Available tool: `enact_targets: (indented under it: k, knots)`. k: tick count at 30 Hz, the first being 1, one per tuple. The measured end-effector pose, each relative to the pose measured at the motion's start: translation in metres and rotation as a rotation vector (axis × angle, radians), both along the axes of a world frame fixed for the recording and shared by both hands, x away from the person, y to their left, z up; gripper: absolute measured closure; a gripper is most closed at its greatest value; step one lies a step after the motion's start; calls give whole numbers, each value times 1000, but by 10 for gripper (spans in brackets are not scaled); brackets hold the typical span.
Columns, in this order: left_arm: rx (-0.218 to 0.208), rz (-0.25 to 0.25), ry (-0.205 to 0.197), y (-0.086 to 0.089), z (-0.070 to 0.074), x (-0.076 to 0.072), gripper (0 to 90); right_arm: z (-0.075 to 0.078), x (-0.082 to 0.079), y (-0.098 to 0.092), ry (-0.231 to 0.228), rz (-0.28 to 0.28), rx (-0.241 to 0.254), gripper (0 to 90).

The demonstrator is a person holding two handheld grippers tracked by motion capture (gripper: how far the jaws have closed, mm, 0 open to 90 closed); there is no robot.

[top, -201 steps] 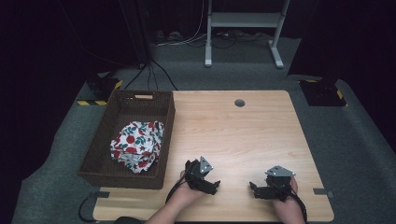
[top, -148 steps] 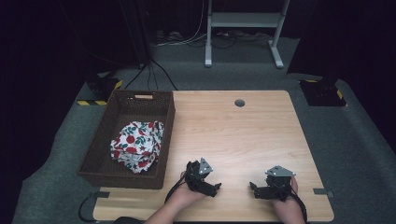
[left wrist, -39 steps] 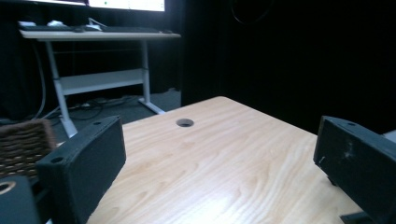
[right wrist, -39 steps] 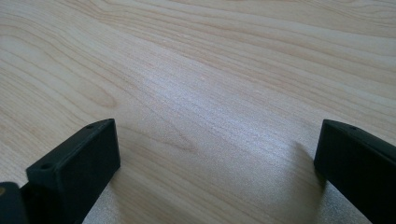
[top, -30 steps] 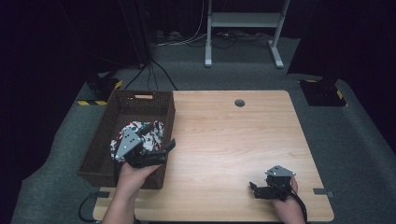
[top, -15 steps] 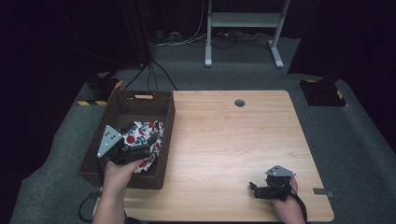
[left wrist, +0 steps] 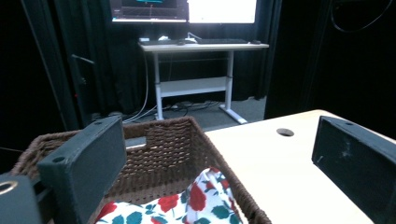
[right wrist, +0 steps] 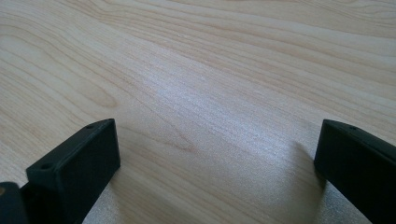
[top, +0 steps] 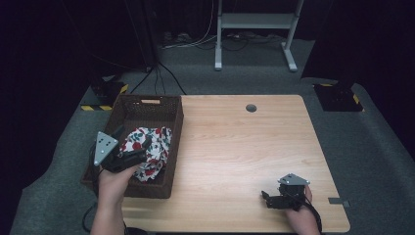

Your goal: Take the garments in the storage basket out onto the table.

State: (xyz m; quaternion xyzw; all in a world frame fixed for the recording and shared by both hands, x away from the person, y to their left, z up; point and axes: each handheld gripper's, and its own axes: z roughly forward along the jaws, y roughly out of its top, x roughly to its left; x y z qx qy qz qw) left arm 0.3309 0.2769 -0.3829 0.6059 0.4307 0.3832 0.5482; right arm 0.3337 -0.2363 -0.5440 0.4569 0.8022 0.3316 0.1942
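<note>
Floral cloth [top: 147, 149] lies crumpled in the brown wicker basket [top: 169, 115] along the worktop's [top: 235, 147] left edge, white with red flowers and green leaves. Over the basket's near left part hangs the left gripper [top: 128, 157], its jaws spread wide and bare above the cloth. Across bare wood, near the front right corner, the right gripper [top: 268, 198] rests low on the worktop, jaws also wide apart and gripping nothing.

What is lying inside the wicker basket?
A folded cloth with red flowers and green leaves lies in the wicker basket. Anything beneath it is covered, and the left tool hides its near edge.
</note>
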Motion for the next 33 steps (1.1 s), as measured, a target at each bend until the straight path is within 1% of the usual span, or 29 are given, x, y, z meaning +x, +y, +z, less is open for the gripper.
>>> enact_targets:
  k: [7, 8, 9, 11, 15, 17, 18, 19, 20, 22, 23, 24, 25, 27, 28, 29, 30, 31, 33]
  knots:
    - [-8, 35, 5, 5, -3, 1, 42, 0, 0, 0, 0, 0, 0, 0]
    - [-8, 50, 15, 6, -5, 2, 53, 0, 0, 0, 0, 0, 0, 0]
    - [-8, 50, 15, 6, -5, 2, 56, 0, 0, 0, 0, 0, 0, 0]
    - [-3, 66, 27, 7, -8, 5, 60, 0, 0, 0, 0, 0, 0, 0]
    - [-7, 71, 37, 8, -11, 6, 65, 0, 0, 0, 0, 0, 0, 0]
    - [-19, 75, 53, 7, -12, 7, 66, 0, 0, 0, 0, 0, 0, 0]
    - [-17, 69, 58, 6, -14, 7, 66, 0, 0, 0, 0, 0, -1, 0]
    - [-7, 66, 63, 4, -15, 7, 66, 0, 0, 0, 0, 0, -1, 0]
    - [-7, 66, 63, 4, -15, 7, 66, 0, 0, 0, 0, 0, -1, 0]
    - [-3, 66, 78, 2, -17, 9, 66, 0, 0, 0, -1, 1, -1, 0]
    - [7, 61, 91, -1, -18, 12, 67, 0, 0, 0, 0, 0, 0, 0]
    - [7, 61, 91, -1, -18, 12, 67, 0, 0, 0, 0, 0, 0, 0]
    - [11, 62, 104, -2, -18, 13, 67, 0, 0, 0, 0, -2, 0, 0]
    - [39, 56, 133, -6, -15, 18, 67, 0, 0, 0, 0, -2, 1, 0]
    - [39, 56, 133, -6, -15, 18, 67, 0, 0, 0, 0, -2, 1, 0]
    - [62, 44, 157, -6, -12, 23, 67, 0, 0, 0, 0, 0, 0, 0]
    - [62, 44, 157, -6, -12, 23, 67, 0, 0, 0, 0, 0, 0, 0]
    - [70, 44, 167, -6, -10, 26, 67, 0, 0, 0, 0, 0, 0, 0]
    - [94, 42, 200, -4, -9, 34, 66, 0, 0, 0, 0, 0, 0, 0]
